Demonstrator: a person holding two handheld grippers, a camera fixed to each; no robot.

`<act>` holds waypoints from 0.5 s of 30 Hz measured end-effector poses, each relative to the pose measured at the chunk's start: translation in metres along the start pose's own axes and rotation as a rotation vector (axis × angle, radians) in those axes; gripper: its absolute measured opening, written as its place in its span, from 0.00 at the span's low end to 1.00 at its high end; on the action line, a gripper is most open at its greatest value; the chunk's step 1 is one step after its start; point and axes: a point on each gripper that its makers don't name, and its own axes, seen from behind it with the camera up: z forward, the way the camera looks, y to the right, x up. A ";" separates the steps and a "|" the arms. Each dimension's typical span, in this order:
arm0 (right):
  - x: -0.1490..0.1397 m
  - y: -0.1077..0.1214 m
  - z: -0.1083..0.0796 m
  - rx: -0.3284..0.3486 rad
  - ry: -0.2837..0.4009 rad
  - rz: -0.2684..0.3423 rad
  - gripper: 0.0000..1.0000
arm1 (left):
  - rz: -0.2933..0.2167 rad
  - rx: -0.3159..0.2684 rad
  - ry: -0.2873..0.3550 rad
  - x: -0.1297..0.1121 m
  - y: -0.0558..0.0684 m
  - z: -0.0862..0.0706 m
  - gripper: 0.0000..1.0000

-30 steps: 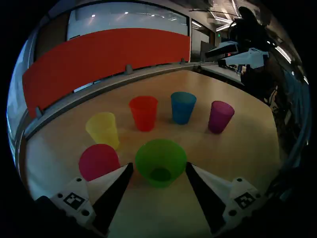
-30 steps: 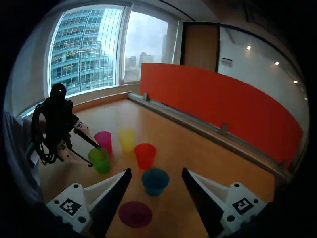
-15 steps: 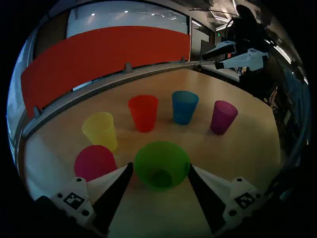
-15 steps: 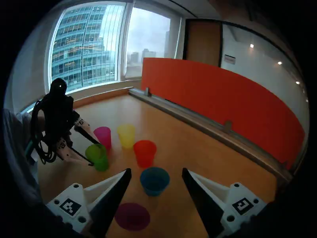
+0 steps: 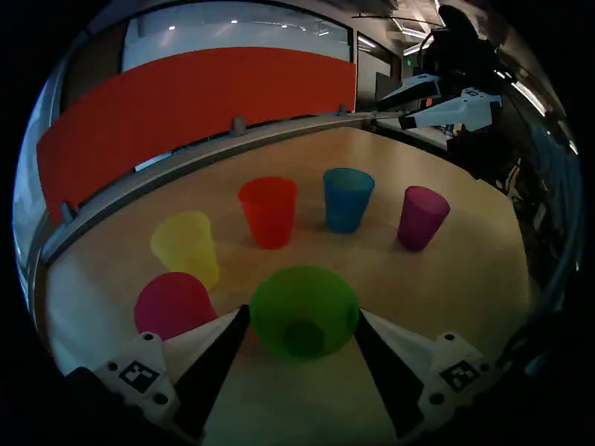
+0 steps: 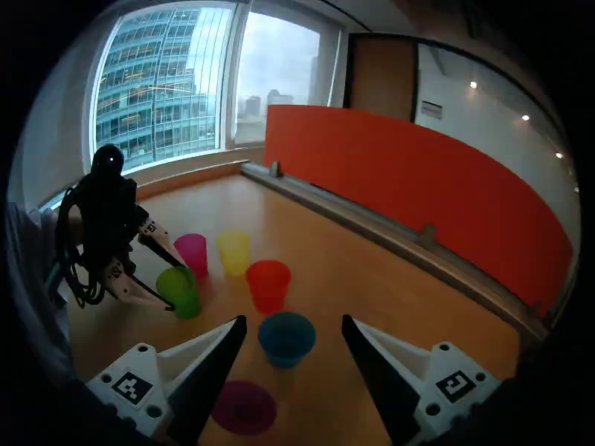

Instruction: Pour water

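Six plastic cups stand on a wooden table (image 5: pixel 461 282). The green cup (image 5: pixel 303 312) sits between the fingers of my left gripper (image 5: pixel 301 311), which is open, each finger close beside the cup's rim. Behind it are a pink cup (image 5: pixel 172 306), a yellow cup (image 5: pixel 186 245), a red cup (image 5: pixel 268 210), a blue cup (image 5: pixel 347 198) and a purple cup (image 5: pixel 422 217). My right gripper (image 6: pixel 294 318) hangs open above the table, with the blue cup (image 6: pixel 286 338) ahead between its fingers and the purple cup (image 6: pixel 244 407) below its left finger. The left gripper (image 6: pixel 177 286) straddles the green cup (image 6: pixel 178 291).
An orange partition (image 5: pixel 193 97) with a grey rail runs along the table's far edge. Large windows (image 6: pixel 163 89) lie beyond the table. A person's sleeve (image 6: pixel 30 297) is at the left behind the left gripper. The right gripper (image 5: pixel 390 113) hovers high at the far right.
The left gripper has moved forward, so the green cup now sits deeper between its fingers. The right gripper has drifted slightly, and the cups have slid a little left in its view.
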 end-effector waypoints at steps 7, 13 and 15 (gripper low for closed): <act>0.000 0.002 0.002 0.000 -0.001 0.004 0.99 | 0.018 0.010 -0.002 0.000 -0.001 0.002 0.96; -0.002 0.002 0.006 0.003 -0.011 0.002 0.99 | 0.013 0.020 0.001 0.001 -0.004 0.003 0.88; -0.004 0.001 0.008 0.005 -0.016 0.001 1.00 | 0.005 0.018 0.002 0.001 -0.005 0.004 0.88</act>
